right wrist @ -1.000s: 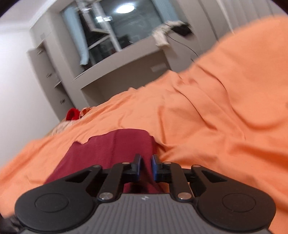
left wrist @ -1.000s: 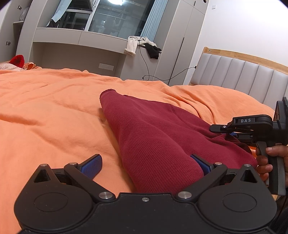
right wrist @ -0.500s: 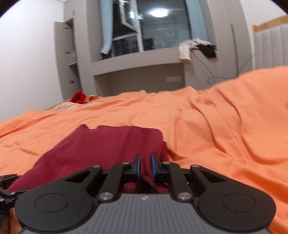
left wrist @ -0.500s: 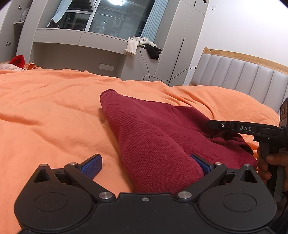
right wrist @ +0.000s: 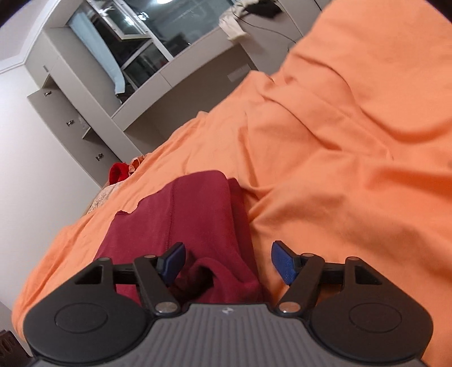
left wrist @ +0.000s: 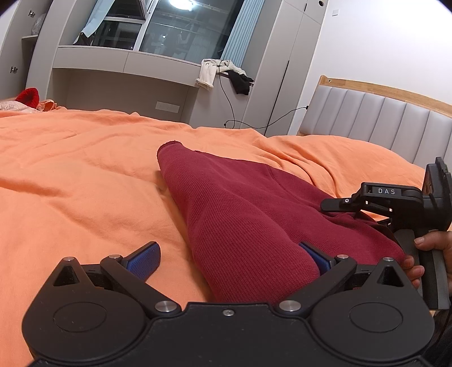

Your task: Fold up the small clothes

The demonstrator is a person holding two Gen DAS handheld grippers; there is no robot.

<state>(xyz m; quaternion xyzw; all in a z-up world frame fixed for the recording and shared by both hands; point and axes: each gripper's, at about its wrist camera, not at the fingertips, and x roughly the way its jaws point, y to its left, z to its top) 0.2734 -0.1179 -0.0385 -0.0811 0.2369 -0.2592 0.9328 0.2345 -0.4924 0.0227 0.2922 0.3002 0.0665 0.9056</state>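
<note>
The dark red garment (left wrist: 248, 214) lies partly folded on the orange bed (left wrist: 79, 180), with both the left gripper (left wrist: 228, 259) and the right gripper (right wrist: 227, 261) spread wide around its near edge, gripping nothing, probably ready for the next fold.

Counts of things seen on and around a bed, taken from two gripper-mounted views.

One dark red garment (left wrist: 243, 214) is seen lying on one orange bedspread (left wrist: 73, 175). Two grippers are counted: the left gripper (left wrist: 228, 255) and the right gripper (right wrist: 228, 261), each with two blue-padded fingers, four in all. One hand (left wrist: 429, 254) is shown on a gripper handle. One grey padded headboard (left wrist: 375, 118), one window (left wrist: 169, 25), one bright red item (left wrist: 27, 96) and two pieces of clothing, one white (left wrist: 209, 70) and one black (left wrist: 240, 82), are counted on the ledge.
</note>
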